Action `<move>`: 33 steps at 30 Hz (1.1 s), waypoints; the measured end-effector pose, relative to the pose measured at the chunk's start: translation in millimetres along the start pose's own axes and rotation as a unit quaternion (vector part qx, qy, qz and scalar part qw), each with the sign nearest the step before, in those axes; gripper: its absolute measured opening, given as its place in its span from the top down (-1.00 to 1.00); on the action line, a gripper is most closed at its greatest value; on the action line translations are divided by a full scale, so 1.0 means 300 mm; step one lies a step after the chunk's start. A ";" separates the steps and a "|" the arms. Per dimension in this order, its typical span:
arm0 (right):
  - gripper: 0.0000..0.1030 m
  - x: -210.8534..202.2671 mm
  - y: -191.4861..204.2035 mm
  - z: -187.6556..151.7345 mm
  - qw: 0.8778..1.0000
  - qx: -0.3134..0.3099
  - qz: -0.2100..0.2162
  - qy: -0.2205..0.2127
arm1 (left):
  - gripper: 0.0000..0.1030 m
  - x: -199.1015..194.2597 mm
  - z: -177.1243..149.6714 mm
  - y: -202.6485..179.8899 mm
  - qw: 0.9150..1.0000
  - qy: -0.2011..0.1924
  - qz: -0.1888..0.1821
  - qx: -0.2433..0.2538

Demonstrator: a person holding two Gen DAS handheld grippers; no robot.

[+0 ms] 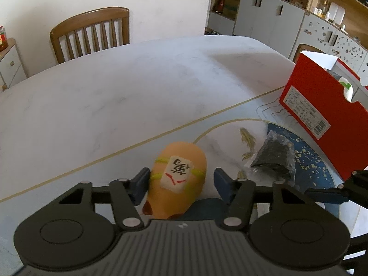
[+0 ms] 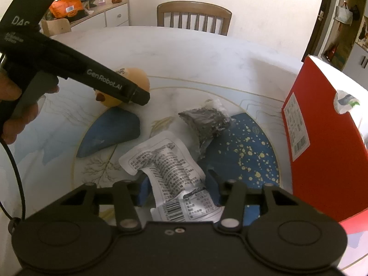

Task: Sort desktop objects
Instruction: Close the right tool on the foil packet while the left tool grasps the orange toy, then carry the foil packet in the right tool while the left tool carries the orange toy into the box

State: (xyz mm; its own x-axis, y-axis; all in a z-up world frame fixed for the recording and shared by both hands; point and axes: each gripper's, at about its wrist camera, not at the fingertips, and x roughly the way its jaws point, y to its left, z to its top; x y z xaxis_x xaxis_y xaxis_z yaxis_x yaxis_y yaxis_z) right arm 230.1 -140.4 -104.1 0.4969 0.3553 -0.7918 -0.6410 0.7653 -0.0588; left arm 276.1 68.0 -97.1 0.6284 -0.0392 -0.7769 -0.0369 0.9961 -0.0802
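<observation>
An orange egg-shaped toy [image 1: 178,179] with a mahjong-tile print lies on the table between the fingers of my open left gripper [image 1: 181,185]; the left finger touches it, the right one stands apart. The toy also shows in the right wrist view [image 2: 135,80] behind the left gripper's body. My open right gripper [image 2: 177,188] straddles a white printed sachet [image 2: 168,168] that lies flat on the table. A black packet in clear wrap [image 2: 207,122] lies beyond it, and shows in the left wrist view [image 1: 273,156].
A red cardboard box [image 2: 322,149] stands open at the right, with something white and green inside; it also shows in the left wrist view [image 1: 322,108]. The white table [image 1: 115,92] has blue and gold printed patterns. A wooden chair [image 1: 92,32] stands behind it.
</observation>
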 end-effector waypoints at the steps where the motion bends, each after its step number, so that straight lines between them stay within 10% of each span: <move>1: 0.12 -0.003 0.005 0.001 1.000 -0.005 -0.003 0.000 | -0.01 0.000 0.000 0.002 1.000 0.000 0.003 -0.002; 33: 0.62 -0.138 -0.043 0.004 0.999 0.036 -0.007 -0.017 | 0.07 -0.178 -0.001 -0.106 0.999 -0.035 -0.021 0.010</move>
State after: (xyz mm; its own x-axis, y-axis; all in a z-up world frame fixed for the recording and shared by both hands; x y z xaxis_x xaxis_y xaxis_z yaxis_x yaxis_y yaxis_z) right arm 218.4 -164.4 -69.7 0.5261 0.3613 -0.7699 -0.5909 0.8064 -0.0254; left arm 243.5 38.4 -53.1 0.6818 -0.0769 -0.7274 0.0062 0.9950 -0.0993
